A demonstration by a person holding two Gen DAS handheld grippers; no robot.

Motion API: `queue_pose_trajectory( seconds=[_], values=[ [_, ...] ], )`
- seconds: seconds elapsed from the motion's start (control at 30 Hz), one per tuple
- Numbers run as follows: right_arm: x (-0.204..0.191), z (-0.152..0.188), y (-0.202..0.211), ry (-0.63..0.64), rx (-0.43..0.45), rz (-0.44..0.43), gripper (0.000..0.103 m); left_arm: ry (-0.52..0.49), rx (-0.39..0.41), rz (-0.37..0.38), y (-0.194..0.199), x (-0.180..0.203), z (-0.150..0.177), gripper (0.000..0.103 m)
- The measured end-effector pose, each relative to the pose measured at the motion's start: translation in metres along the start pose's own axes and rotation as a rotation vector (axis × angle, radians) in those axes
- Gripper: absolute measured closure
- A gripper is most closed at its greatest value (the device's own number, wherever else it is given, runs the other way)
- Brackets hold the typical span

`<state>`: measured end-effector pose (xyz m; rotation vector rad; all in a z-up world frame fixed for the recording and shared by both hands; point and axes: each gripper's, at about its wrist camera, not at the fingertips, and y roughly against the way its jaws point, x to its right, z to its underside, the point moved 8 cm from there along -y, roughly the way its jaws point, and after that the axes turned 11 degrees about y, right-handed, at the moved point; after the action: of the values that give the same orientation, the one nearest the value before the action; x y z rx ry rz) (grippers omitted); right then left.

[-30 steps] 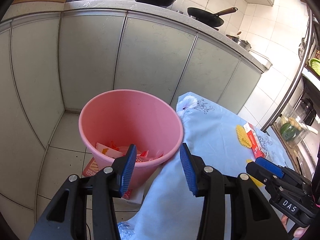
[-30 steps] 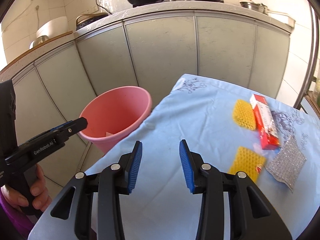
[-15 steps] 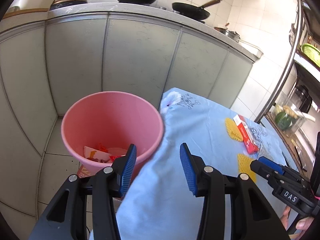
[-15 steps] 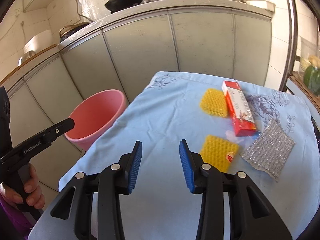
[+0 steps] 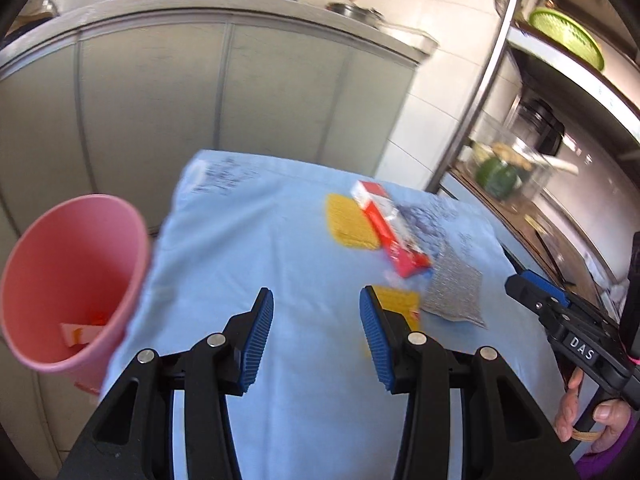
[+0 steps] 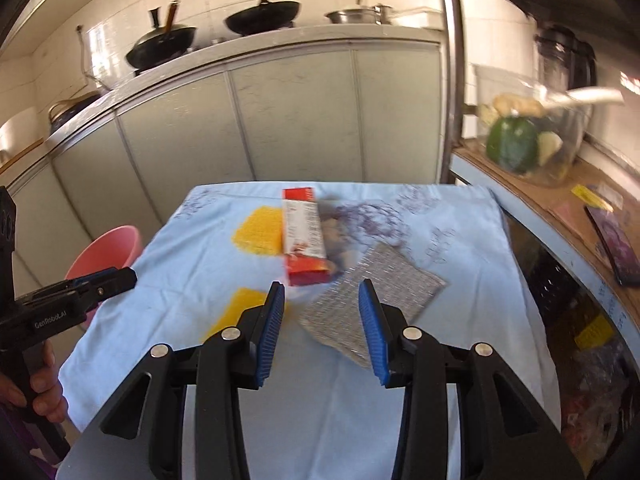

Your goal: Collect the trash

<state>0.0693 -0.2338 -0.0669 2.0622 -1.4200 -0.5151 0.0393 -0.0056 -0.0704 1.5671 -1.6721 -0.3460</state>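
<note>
My right fingers [image 6: 320,328] stand apart with nothing between them, and just past their tips lies the silver mesh scrubber [image 6: 372,300] flat on the blue cloth of the table [image 6: 460,240]. Just beyond it, a little left, is the red and white carton [image 6: 303,236], its long axis running nearly straight away from me, so these fingers would straddle its narrow width without rolling the wrist. A yellow sponge [image 6: 236,312] sits just left of my left pad, and a second sponge [image 6: 260,232] lies against the carton's far left side.

My left fingers [image 5: 316,344] are likewise parted and empty. From that side the carton [image 5: 390,232] lies ahead and to the right, slanted across the line of the fingers, with the near sponge [image 5: 396,304] just beyond the right pad. The pink bin [image 5: 72,280], with scraps already at its bottom, stands off the table's left edge, near the left hand.

I judge the right hand is better placed for the carton, the left for carrying to the bin.
</note>
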Motion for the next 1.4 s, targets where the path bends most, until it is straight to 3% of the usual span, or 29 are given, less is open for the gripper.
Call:
queue_pose_trajectory(
  seconds=[0.37, 0.53, 0.63, 0.8, 0.9, 1.0, 1.07, 1.4],
  values=[
    [0.032, 0.031, -0.031, -0.102, -0.086, 0.005, 0.064, -0.087, -0.203, 0.005, -0.076, 0.042, 0.043, 0.059],
    [0.039, 0.038, -0.043, -0.139, -0.122, 0.003, 0.064, -0.184, -0.195, -0.014, -0.081, 0.054, 0.059, 0.059],
    [0.041, 0.041, -0.049, -0.166, -0.142, -0.008, 0.064, -0.193, -0.194, -0.025, -0.081, 0.055, 0.060, 0.060],
    [0.040, 0.045, -0.052, -0.202, -0.170, -0.033, 0.064, -0.178, -0.180, 0.011, -0.074, 0.055, 0.058, 0.093],
    [0.034, 0.043, -0.046, -0.209, -0.164, -0.056, 0.064, -0.197, -0.167, 0.022, -0.068, 0.058, 0.061, 0.094],
    [0.021, 0.038, -0.035, -0.125, -0.148, -0.056, 0.064, -0.190, -0.168, 0.046, -0.062, 0.058, 0.063, 0.094],
    [0.014, 0.037, -0.032, -0.061, -0.157, -0.057, 0.054, -0.191, -0.163, 0.052, -0.058, 0.057, 0.064, 0.094],
    [-0.006, 0.041, -0.046, 0.355, -0.257, -0.069, 0.054, -0.156, -0.170, 0.044, -0.056, 0.049, 0.062, 0.094]
  ],
)
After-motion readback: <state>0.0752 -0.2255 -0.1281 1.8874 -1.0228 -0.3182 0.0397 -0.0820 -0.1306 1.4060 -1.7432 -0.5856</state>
